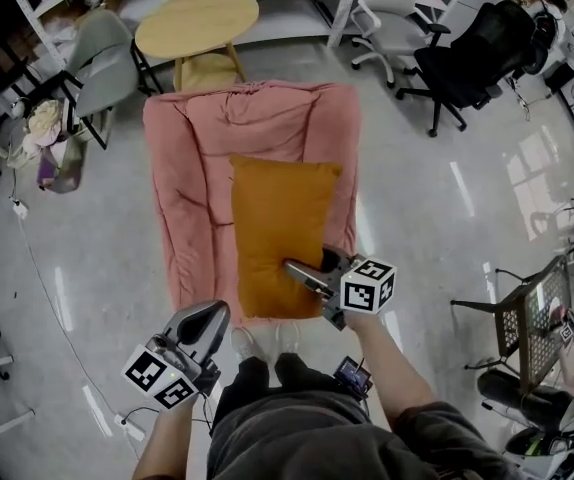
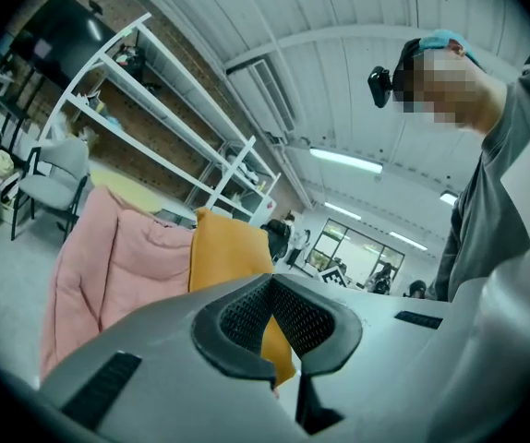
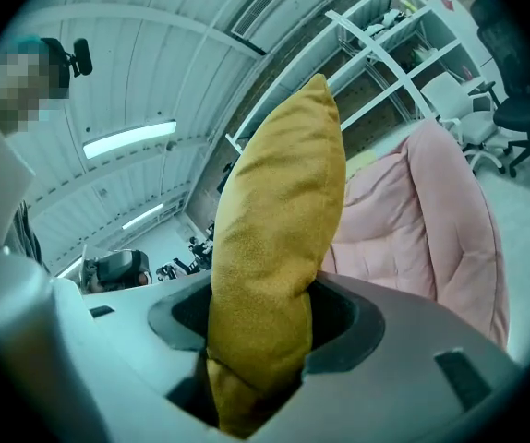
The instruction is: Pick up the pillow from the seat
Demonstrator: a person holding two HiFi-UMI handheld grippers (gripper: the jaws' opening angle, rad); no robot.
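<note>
Pillow (image 1: 282, 233) pinched by its near edge in the right tongs (image 1: 295, 269), left tongs (image 1: 210, 316) clenched empty, and its sagging weight could slip that single grip and drop onto the seat (image 1: 192, 168).

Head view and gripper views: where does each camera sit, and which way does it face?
Head view: on the person's head, looking steeply down at the pink padded seat and mustard-yellow fabric pillow; forearms, legs, left gripper and right gripper show.
Left gripper view: on the left gripper, looking along its shut, empty jaws toward seat and pillow; person's torso at right.
Right gripper view: on the right gripper, looking along jaws clamped on the pillow; person's head-worn camera upper left.
Shared: all three show pillow and seat.
</note>
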